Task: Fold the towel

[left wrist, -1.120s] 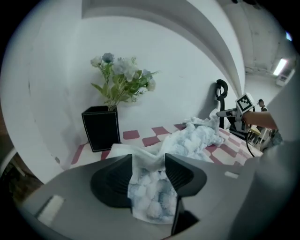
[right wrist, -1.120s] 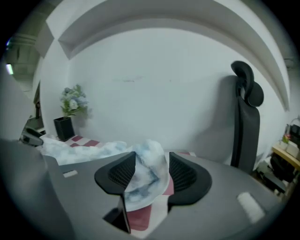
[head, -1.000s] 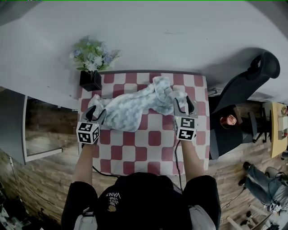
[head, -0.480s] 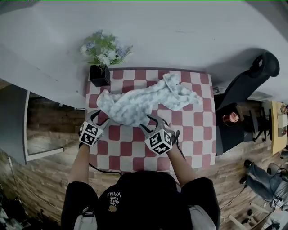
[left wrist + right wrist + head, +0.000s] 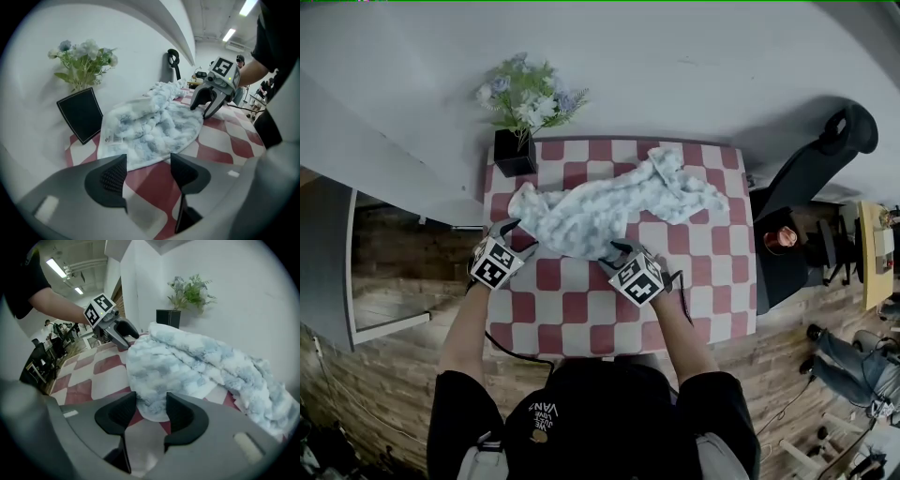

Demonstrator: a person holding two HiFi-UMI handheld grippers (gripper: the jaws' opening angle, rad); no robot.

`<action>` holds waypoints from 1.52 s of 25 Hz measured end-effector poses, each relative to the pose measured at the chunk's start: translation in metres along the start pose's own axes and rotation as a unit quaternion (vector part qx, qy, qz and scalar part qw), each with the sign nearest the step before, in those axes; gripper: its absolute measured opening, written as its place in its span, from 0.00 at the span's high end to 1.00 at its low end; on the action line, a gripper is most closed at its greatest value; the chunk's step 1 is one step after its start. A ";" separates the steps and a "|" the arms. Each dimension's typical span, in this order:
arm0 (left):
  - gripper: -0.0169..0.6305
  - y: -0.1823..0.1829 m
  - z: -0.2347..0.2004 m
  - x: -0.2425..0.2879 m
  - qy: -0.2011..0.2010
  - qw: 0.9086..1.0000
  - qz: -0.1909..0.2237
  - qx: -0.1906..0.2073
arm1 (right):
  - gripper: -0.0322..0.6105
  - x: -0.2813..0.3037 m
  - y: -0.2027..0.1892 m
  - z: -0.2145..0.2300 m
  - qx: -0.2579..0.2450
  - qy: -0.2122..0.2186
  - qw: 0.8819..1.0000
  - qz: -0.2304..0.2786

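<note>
Left hand-held gripper, jaws opening and empty, and right hand-held gripper, jaws parted astride the hem without pinching, sit at the near edge of the crumpled towel across the far half of the counter, seemingly readying a fold.

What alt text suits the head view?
From above, a person holds the left tool and right tool at the near edge of a crumpled towel on a checked table. The left tool's jaws are opening, towel edge at their tips, ungripped.
</note>
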State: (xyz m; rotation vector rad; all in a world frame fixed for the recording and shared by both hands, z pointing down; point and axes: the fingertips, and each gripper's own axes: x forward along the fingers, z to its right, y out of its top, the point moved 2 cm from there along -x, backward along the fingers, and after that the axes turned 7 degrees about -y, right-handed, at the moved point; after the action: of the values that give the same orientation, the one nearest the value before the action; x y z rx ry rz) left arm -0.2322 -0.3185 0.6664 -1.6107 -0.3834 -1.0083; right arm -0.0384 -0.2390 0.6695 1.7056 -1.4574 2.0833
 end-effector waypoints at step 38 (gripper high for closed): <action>0.95 0.095 0.303 -0.174 0.126 0.953 0.171 0.214 | 0.91 -0.385 -0.124 -0.081 0.204 -0.050 0.931 0.300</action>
State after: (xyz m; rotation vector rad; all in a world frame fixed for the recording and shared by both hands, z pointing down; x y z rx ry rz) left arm -0.1434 -0.0252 0.4742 -1.0922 -0.1272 -0.7855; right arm 0.1212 0.0678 0.4437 1.6465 -1.8664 2.8175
